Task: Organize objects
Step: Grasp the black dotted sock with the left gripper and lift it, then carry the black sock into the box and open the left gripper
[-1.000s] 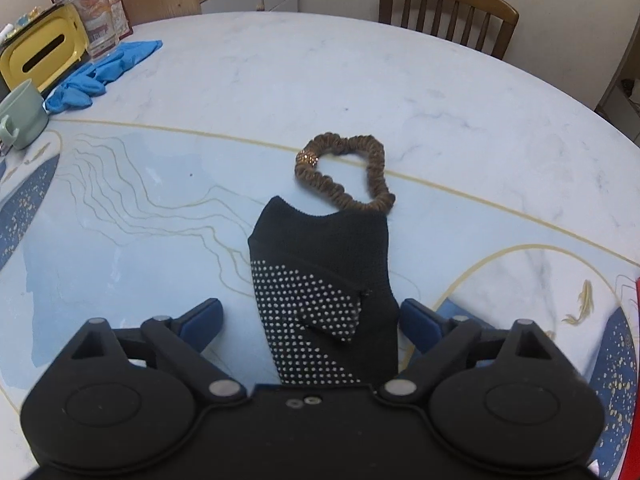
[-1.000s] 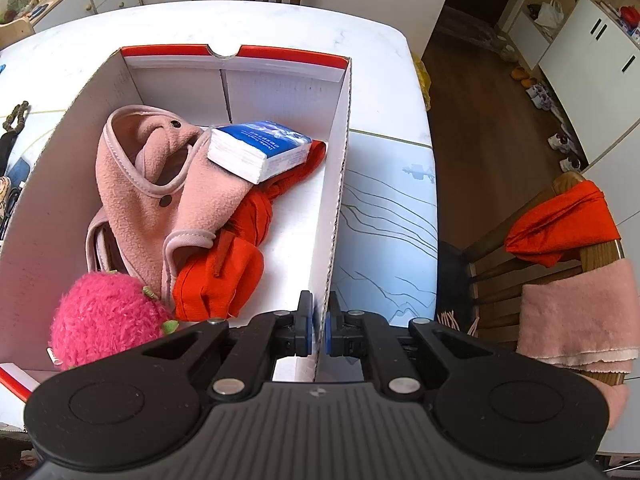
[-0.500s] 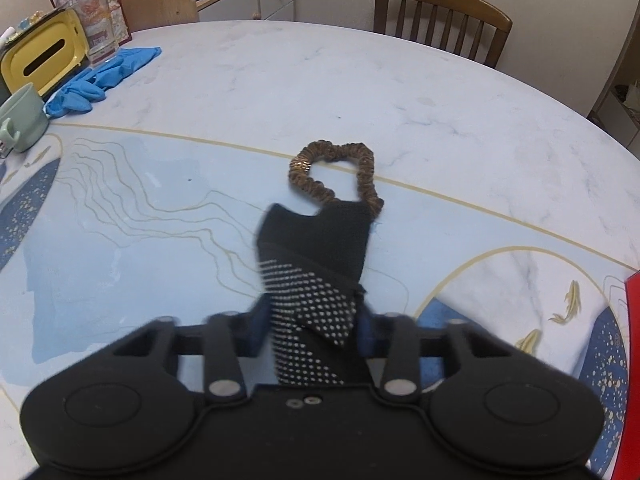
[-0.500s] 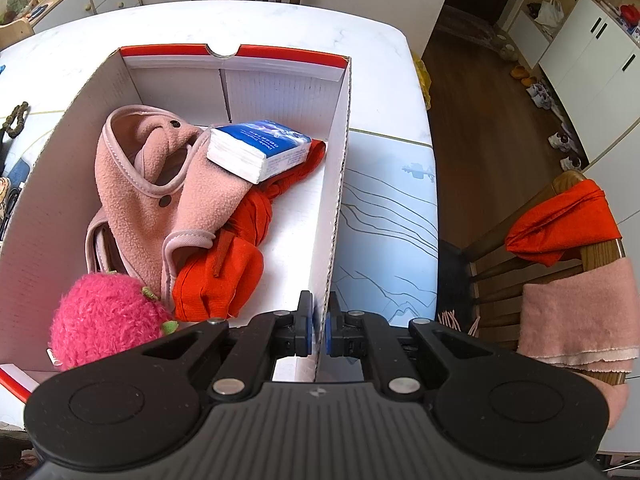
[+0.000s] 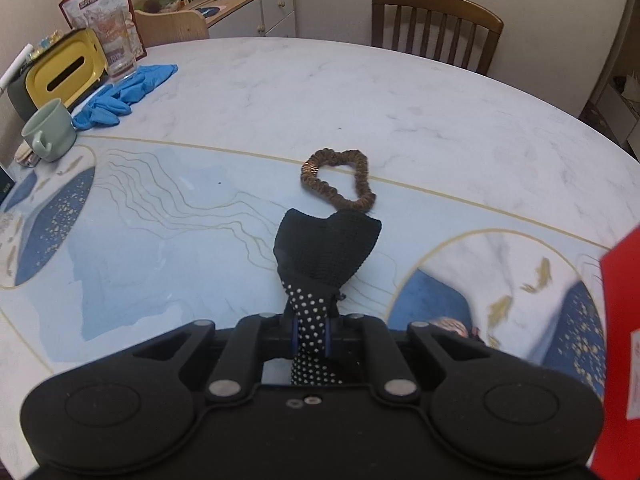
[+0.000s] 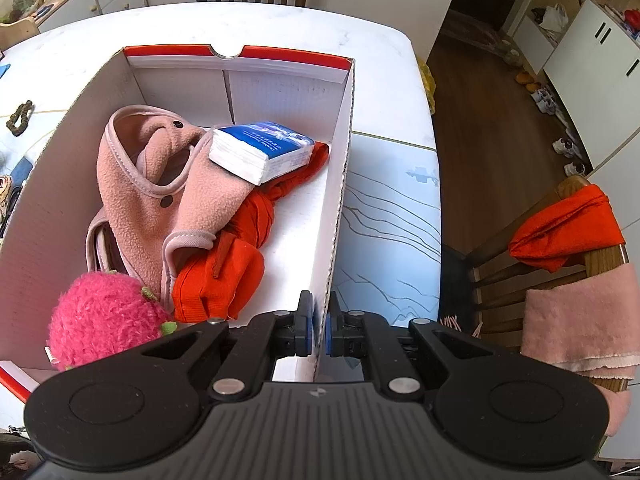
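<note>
In the left wrist view a black sock with white grip dots (image 5: pixel 324 252) hangs from my left gripper (image 5: pixel 310 338), whose jaws are closing and pinch its dotted end; the sock's cuff droops just above the table. A brown hair scrunchie (image 5: pixel 340 178) lies on the table right behind it. In the right wrist view my right gripper (image 6: pixel 316 330) is shut on the right wall of a white and red cardboard box (image 6: pixel 338 184). Inside the box lie a pink fleece garment (image 6: pixel 172 184), an orange cloth (image 6: pixel 236 256), a blue tissue pack (image 6: pixel 264 148) and a pink plush ball (image 6: pixel 100 320).
Blue gloves (image 5: pixel 124 94), a green mug (image 5: pixel 48 130) and a yellow tissue holder (image 5: pixel 66 70) sit at the table's far left. A wooden chair (image 5: pixel 436 24) stands behind the table. Another chair (image 6: pixel 568 240) with orange and pink cloths stands to the right of the box.
My left gripper went from wide open around the sock to pinched on it, then rose, lifting the sock off the table. The right gripper and box stayed still.
</note>
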The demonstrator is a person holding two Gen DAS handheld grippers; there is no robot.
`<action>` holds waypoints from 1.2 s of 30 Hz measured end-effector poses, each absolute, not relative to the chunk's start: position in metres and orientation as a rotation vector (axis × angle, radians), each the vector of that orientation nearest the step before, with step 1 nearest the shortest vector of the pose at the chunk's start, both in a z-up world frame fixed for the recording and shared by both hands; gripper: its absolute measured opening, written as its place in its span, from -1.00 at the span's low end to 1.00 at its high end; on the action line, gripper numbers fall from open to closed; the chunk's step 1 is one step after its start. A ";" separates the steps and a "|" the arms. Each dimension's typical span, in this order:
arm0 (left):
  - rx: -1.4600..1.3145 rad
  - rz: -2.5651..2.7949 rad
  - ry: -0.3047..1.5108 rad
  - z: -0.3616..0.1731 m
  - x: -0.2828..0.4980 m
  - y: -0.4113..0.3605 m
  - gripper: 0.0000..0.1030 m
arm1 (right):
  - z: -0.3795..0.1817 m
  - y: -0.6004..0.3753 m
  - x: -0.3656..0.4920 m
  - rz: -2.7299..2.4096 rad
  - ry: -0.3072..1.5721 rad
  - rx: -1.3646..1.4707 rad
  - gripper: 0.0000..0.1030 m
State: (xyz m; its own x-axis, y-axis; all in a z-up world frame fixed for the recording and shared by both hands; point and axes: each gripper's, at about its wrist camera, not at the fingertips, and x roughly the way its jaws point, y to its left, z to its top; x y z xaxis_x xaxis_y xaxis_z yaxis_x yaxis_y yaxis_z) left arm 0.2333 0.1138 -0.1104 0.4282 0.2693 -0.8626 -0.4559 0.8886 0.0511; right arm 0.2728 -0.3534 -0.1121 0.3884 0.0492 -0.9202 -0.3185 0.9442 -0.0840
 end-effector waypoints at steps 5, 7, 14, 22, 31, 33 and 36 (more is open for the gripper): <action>-0.191 0.424 1.023 -0.087 0.224 0.095 -0.84 | -0.114 -0.356 0.274 0.253 1.147 -0.256 -0.89; -0.179 0.403 1.015 -0.077 0.221 0.084 -0.84 | -0.114 -0.357 0.274 0.258 1.144 -0.252 -0.90; -0.132 0.309 0.980 -0.043 0.217 0.041 -0.84 | -0.115 -0.360 0.273 0.281 1.133 -0.243 -0.90; -0.111 0.182 0.936 -0.015 0.219 -0.020 -0.84 | -0.115 -0.364 0.273 0.302 1.127 -0.223 -0.89; -0.166 0.026 0.940 0.001 0.237 -0.082 -0.83 | -0.115 -0.367 0.273 0.314 1.123 -0.209 -0.89; -0.152 0.004 0.940 0.001 0.243 -0.097 -0.83 | -0.115 -0.367 0.273 0.316 1.121 -0.210 -0.89; -0.139 -0.032 0.951 -0.003 0.254 -0.119 -0.81 | -0.116 -0.367 0.272 0.317 1.118 -0.208 -0.89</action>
State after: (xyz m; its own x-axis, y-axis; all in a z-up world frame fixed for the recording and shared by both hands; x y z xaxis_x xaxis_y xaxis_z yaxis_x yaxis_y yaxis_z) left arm 0.2543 -0.1192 -0.0026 0.5813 -0.0887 -0.8089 -0.0339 0.9905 -0.1329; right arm 0.2720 -0.3671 -0.1156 0.3996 0.1452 -0.9051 -0.3516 0.9362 -0.0050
